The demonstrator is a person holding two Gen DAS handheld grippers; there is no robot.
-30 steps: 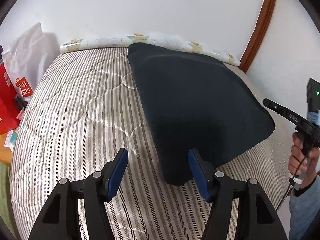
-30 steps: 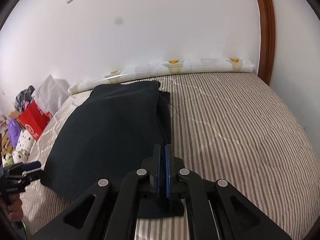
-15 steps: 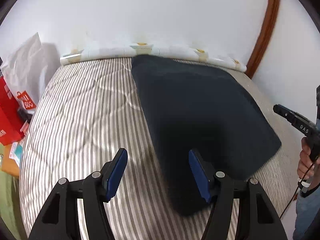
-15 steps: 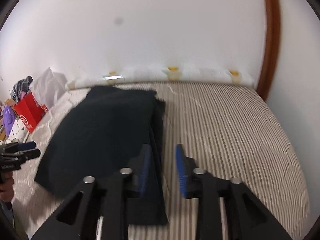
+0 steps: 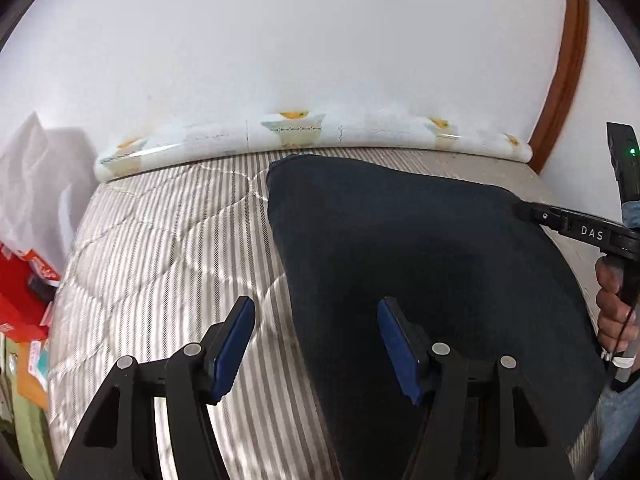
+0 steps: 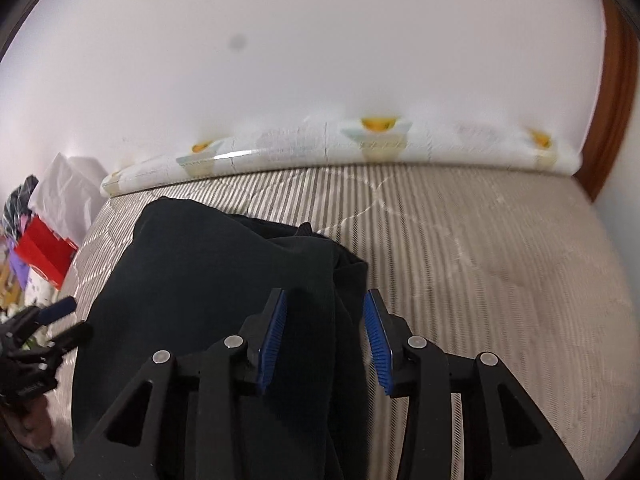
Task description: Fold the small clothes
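A dark navy garment (image 5: 420, 248) lies folded lengthwise on the striped mattress (image 5: 160, 248). My left gripper (image 5: 316, 304) hovers over its left edge. The jaws are opening a little, and nothing is pressed between the blue pads. In the right wrist view the garment (image 6: 200, 280) shows a doubled right edge. My right gripper (image 6: 325, 294) hangs above that edge, its jaws opening with the cloth below them and not pinched. Each gripper shows in the other's view: the right gripper (image 5: 524, 208) held by a hand (image 5: 612, 308), and the left gripper (image 6: 76, 318) at the far left.
A patterned roll (image 5: 300, 132) lines the mattress's far edge against the white wall. A red bag (image 6: 44, 256) and a white plastic bag (image 6: 68, 192) stand left of the bed. A brown wooden frame (image 6: 616, 100) rises at the right. Bare striped mattress (image 6: 480, 260) lies right of the garment.
The right gripper went from shut to open, letting go of the garment's edge. Both grippers moved forward along the garment toward the wall.
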